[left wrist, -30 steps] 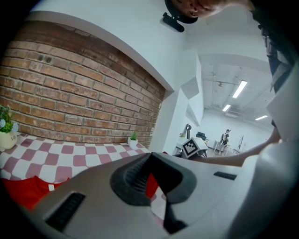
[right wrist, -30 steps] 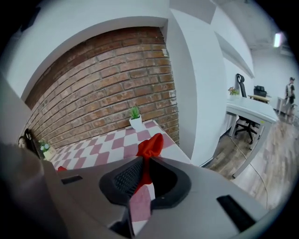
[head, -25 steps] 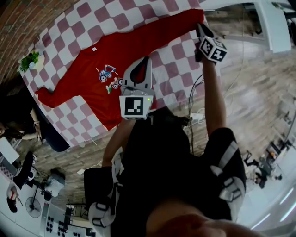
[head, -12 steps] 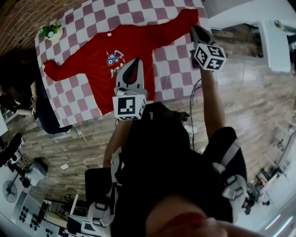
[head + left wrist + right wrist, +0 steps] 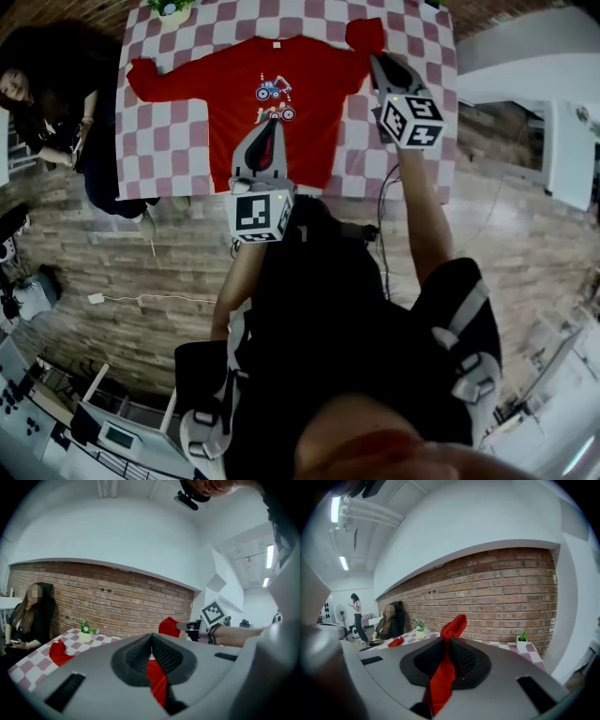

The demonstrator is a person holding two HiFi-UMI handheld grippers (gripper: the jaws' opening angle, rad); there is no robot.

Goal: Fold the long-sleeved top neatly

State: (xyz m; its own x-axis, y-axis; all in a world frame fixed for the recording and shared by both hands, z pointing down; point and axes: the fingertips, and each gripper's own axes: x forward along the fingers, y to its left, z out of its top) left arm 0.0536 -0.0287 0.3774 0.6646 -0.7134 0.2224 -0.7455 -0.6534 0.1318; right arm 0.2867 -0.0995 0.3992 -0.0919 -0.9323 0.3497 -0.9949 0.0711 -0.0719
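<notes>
Red-and-white checked cloth covers the table. The red long-sleeved top lies spread on it, collar toward the far edge, hem by the front edge. Both forearms reach out, roughly level. Left gripper is clamped on the top's soft fabric. Right gripper pinches the sleeve, bunched near the far right corner.

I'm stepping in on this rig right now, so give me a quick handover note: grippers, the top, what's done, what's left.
Left gripper: shut on red cloth of the top; which edge, I can't tell.
Right gripper: shut on the end of the sleeve on its own side.
Top: spread print-up on the checked table, other sleeve lying flat.
Done: both grips taken. Left: every fold, sleeves and body.
</notes>
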